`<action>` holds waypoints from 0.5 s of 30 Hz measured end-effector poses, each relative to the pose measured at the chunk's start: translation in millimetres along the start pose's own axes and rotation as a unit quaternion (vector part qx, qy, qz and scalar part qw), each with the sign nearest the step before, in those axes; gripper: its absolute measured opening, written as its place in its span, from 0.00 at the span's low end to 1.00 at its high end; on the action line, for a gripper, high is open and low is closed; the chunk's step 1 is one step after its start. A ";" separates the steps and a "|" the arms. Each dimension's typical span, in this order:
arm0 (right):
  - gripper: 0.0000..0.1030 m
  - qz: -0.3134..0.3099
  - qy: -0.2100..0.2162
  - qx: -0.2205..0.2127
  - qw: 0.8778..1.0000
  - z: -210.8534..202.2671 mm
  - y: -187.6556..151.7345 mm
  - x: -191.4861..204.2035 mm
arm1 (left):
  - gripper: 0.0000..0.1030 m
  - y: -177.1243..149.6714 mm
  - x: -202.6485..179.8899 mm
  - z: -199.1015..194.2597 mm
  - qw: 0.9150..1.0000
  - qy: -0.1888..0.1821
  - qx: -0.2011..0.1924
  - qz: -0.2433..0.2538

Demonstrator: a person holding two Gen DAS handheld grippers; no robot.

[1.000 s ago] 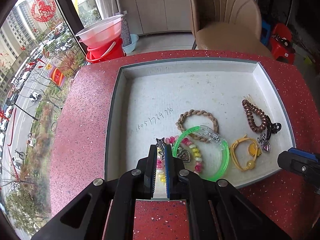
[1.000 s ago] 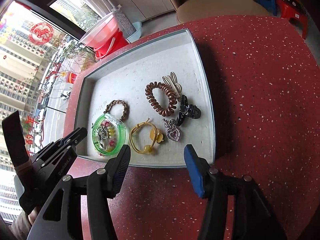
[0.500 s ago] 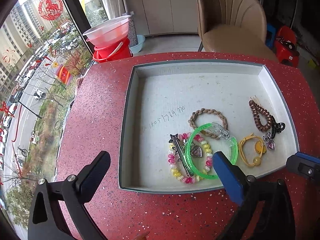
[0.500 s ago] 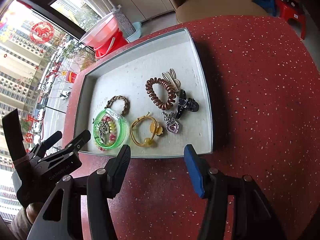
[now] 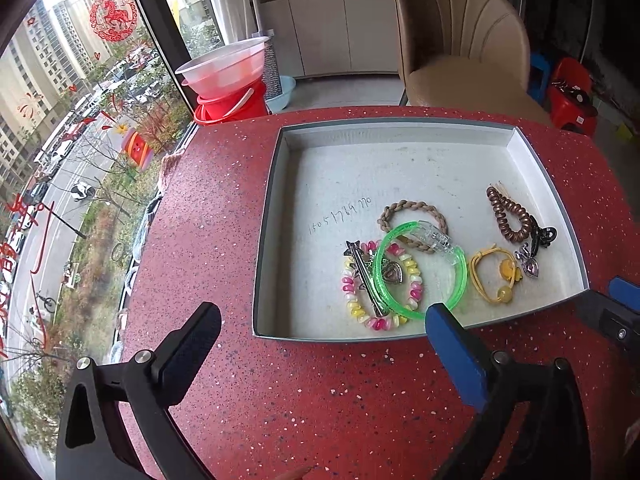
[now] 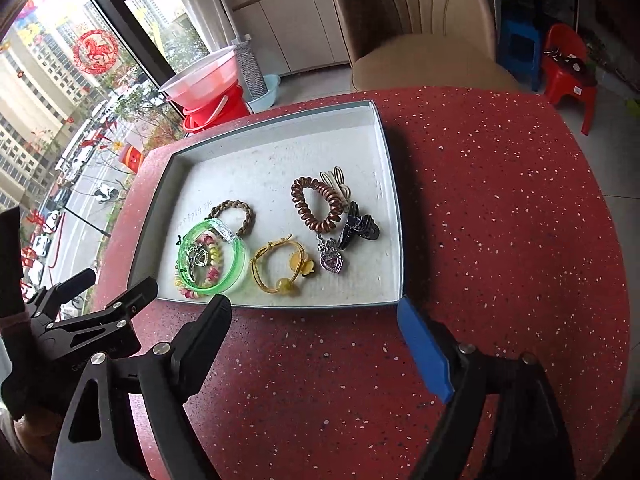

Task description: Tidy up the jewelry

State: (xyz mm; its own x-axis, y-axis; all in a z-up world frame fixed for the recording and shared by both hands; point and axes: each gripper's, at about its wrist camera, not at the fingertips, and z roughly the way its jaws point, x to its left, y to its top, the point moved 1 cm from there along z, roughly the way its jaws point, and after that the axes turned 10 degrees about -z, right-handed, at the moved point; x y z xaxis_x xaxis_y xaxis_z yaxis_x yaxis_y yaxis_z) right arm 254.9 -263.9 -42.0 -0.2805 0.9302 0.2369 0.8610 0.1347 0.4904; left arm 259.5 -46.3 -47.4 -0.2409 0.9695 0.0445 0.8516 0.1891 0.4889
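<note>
1. Black-and-blue left gripper [image 5: 320, 340], bottom of its frame, gapes empty.
2. Jewelry lies mid-frame in the shallow grey tray [image 6: 394, 220]; the green plastic bangle [image 6: 212, 260] overlaps a beaded bracelet (lift singly).
3. Right gripper [image 6: 316, 328], just opened wider, holds nothing.

The worktop [image 5: 304, 392] is red speckled stone, smooth with a faint sheen. The tray [image 5: 420, 168] has a matt, slightly rough grey-white floor. The green bangle [image 5: 460, 284] is glossy translucent plastic; the hair clip [image 5: 366, 276] beside it is shiny metal. The coil hair tie [image 6: 316, 222] looks like glossy brown plastic, and the braided band [image 6: 248, 216] like matt cord.
</note>
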 end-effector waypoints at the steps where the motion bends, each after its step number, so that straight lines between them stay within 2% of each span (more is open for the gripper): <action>1: 0.85 0.000 -0.002 -0.004 1.000 -2.1 -2.7 0.6 | 1.00 -1.9 1.2 -1.9 1.000 -0.002 -0.001 -0.002; 10: 0.86 -0.012 -0.033 -0.065 0.997 -29.0 -28.0 15.6 | 1.00 -30.9 12.0 -25.3 1.000 -0.022 -0.006 -0.011; 15: 0.86 -0.031 -0.056 -0.080 0.995 -39.7 -38.9 28.6 | 1.00 -48.8 16.4 -39.4 0.999 -0.026 -0.018 -0.007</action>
State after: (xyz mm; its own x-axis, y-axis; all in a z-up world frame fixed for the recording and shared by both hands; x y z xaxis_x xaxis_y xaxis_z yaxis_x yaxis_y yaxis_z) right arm 196.6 -256.1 -21.0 -0.2743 0.9552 0.1114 0.7621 0.1453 0.6309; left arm 195.6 -45.7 -36.2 -0.2276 0.9737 -0.0078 0.8307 0.1984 0.5202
